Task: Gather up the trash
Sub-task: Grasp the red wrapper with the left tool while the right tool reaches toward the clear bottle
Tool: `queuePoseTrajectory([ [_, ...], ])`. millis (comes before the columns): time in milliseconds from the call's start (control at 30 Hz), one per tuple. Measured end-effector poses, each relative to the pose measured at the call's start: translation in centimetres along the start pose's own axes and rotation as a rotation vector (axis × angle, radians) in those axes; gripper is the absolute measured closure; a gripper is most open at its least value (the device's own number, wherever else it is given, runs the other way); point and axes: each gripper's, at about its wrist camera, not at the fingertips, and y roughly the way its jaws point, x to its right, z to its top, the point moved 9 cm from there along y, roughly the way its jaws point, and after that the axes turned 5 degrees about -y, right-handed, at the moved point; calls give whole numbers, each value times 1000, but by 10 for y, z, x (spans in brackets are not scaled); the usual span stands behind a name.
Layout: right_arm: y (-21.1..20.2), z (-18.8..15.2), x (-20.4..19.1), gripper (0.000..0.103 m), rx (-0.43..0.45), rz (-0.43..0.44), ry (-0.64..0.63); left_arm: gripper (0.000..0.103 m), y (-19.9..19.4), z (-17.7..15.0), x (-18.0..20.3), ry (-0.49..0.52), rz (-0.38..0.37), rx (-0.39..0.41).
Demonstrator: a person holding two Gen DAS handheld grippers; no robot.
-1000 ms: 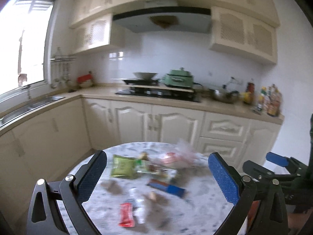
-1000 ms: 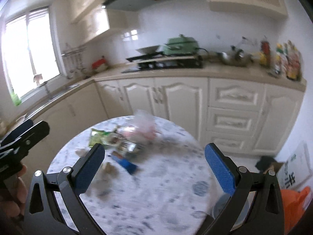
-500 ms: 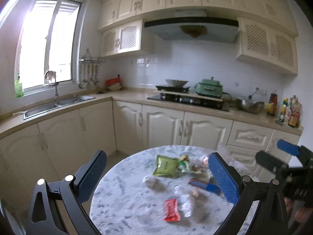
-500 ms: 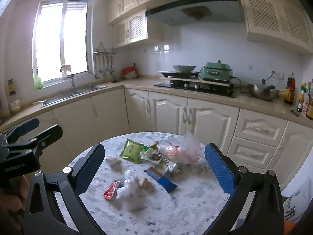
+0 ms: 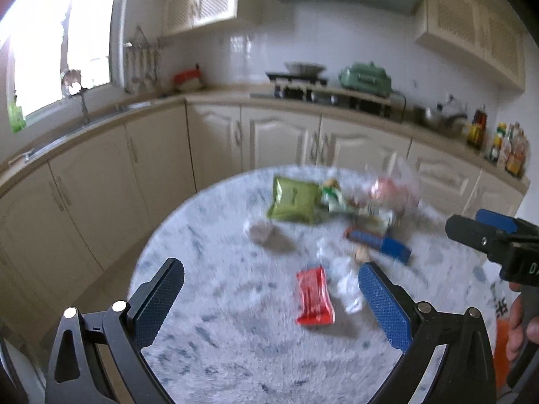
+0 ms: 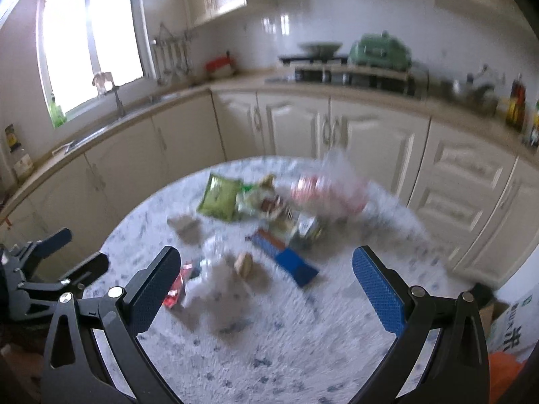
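Both grippers hang wide apart over the round table [image 5: 209,353], holding nothing, sizing things up. Left gripper [image 5: 269,303] lines up near the red wrapper [image 5: 315,296]; right gripper [image 6: 266,289] faces the blue packet [image 6: 286,259]. Trash sits mid-table.

Little can be read. Right of the round table [image 6: 269,353], a white sack [image 6: 512,323] carries large dark Chinese-style characters, too cut off to read. The right gripper [image 5: 485,227] body shows a white "D", the rest being hidden. Wrapper print is blurred.
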Motion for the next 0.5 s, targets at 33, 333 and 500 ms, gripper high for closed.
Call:
queuePoseTrajectory([
  [33,6,-4,2,0,-13,2,9,1,13,3,0,7,2,-23],
  [333,42,-24,8,0,-96,12,30,4,97,-25,-4,42,-14,-216],
  [500,55,-29,1,0,-125,32,31,23,127,-16,1,16,-58,-280],
])
